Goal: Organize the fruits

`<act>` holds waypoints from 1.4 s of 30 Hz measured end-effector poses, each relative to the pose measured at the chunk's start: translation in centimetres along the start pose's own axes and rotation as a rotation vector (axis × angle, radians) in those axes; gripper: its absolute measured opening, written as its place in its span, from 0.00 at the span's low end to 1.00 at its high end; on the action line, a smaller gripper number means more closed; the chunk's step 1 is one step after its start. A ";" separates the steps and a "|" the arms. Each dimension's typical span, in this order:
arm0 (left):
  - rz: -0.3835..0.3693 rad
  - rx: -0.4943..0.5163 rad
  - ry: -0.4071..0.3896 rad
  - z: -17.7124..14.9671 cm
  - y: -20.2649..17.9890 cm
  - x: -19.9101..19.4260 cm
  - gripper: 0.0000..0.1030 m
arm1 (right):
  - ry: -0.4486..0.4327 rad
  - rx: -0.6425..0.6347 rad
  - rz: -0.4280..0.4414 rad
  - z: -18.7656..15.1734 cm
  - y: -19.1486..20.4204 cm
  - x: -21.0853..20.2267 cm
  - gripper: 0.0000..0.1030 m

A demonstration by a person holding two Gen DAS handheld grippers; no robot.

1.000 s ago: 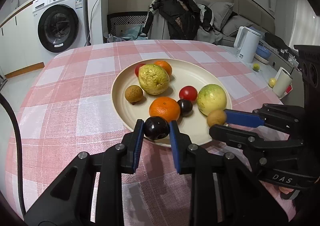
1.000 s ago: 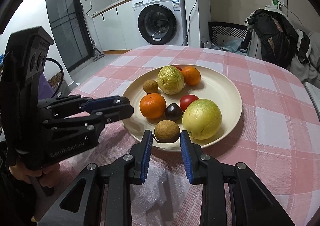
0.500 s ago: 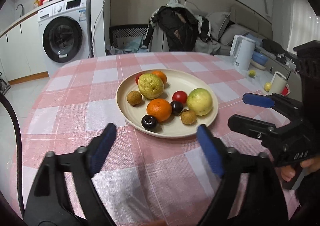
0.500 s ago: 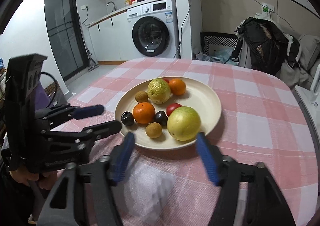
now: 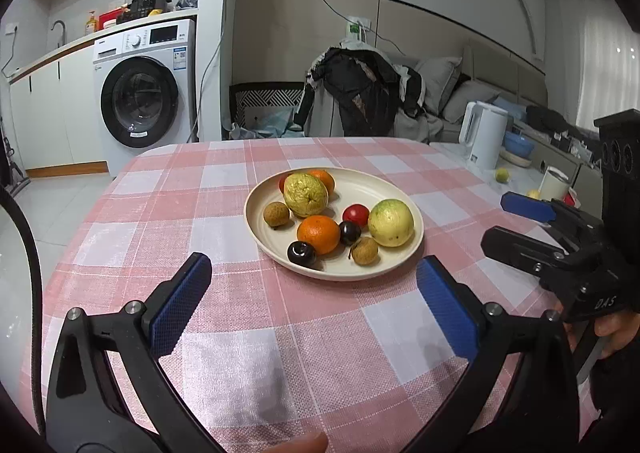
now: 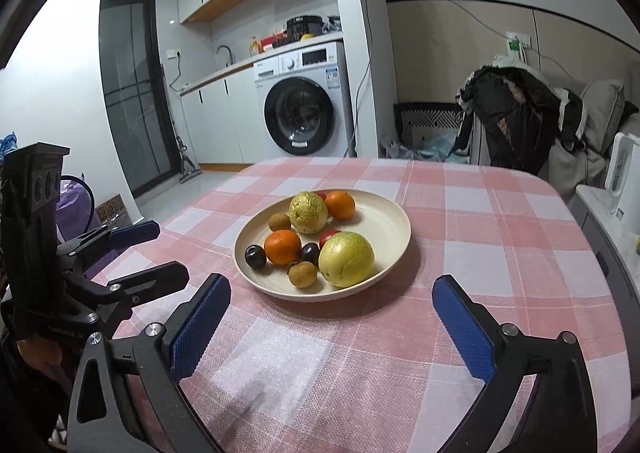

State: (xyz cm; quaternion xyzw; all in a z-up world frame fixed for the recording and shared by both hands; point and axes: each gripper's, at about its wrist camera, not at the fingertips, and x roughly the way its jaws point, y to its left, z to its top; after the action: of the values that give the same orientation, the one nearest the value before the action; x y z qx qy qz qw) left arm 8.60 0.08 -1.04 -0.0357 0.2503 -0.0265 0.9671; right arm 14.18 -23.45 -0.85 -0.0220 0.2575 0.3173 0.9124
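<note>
Left gripper and right gripper: jaws just opened wide, nothing between them, both short of the cream plate holding 9 fruits.

1 plate, 2 oranges, 2 guavas, 2 longans, 2 dark plums.

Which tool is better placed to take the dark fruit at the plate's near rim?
Left, likely. The dark fruit sits on the plate edge nearest the left tool; the right tool faces the green fruit. Both tools' jaws have just been opening, nothing between them.
</note>
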 end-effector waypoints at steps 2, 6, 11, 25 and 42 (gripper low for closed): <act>-0.001 -0.005 -0.008 -0.1 0.1 0.0 0.99 | -0.019 -0.007 -0.002 -0.1 0.1 -0.3 1.00; -0.006 -0.016 -0.010 -0.1 0.4 -0.1 0.99 | -0.049 -0.012 0.007 -0.1 0.1 -0.7 1.00; 0.002 0.003 -0.019 -0.1 0.1 -0.4 0.99 | -0.079 -0.025 0.014 -0.2 0.3 -1.2 1.00; -0.001 0.036 -0.030 0.0 -0.8 -0.3 0.99 | -0.106 -0.058 -0.004 -0.3 1.0 -1.7 1.00; -0.004 0.044 -0.033 -0.1 -1.0 -0.3 0.99 | -0.107 -0.052 -0.002 -0.2 0.7 -1.6 1.00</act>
State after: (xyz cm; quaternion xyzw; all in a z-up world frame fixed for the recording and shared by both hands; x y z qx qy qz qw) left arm 8.20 -0.85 -0.90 -0.0152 0.2336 -0.0332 0.9716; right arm 12.59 -23.90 -0.18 -0.0291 0.1999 0.3236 0.9244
